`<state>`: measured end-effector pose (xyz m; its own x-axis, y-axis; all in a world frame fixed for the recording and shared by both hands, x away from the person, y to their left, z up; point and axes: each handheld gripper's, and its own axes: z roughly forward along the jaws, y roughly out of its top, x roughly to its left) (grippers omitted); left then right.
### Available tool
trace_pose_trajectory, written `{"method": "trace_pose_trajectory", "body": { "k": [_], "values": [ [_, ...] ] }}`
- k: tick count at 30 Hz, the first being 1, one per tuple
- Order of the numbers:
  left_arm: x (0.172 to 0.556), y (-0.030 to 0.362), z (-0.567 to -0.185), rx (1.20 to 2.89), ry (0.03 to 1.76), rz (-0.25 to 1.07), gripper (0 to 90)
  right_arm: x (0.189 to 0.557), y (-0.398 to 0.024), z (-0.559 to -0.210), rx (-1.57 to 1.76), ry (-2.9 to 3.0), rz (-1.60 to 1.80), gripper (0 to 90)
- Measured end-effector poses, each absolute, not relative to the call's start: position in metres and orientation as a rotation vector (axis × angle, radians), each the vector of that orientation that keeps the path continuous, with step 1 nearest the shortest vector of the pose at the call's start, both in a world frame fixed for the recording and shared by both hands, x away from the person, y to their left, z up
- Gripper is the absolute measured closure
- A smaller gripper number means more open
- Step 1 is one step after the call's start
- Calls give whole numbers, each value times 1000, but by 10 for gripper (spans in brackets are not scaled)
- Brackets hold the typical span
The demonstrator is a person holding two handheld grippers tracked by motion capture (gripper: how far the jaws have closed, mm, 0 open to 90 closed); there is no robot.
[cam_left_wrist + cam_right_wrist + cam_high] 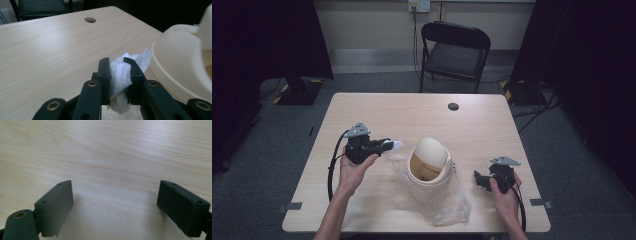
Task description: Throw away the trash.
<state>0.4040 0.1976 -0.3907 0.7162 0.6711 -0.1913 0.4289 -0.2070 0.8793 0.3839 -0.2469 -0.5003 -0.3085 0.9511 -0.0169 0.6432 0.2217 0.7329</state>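
Bare table [377, 107] surrounds left gripper [117, 61] pinching tissue [122, 75] beside bin [180, 65].

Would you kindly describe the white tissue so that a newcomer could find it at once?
Start at the wooden table and find the cream swing-lid bin on its clear plastic bag. Just left of the bin, the left gripper pinches the tissue: the only soft, crumpled white thing there.
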Motion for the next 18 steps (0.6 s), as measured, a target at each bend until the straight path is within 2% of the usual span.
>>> {"method": "trace_pose_trajectory", "body": {
  "k": [11,18],
  "values": [
    [372,196,-380,1787,801,267,764,384,-247,-500,1467,2033,872,125],
    [359,183,-374,1817,734,252,764,384,-247,-500,1467,2033,872,125]
  ]
}}
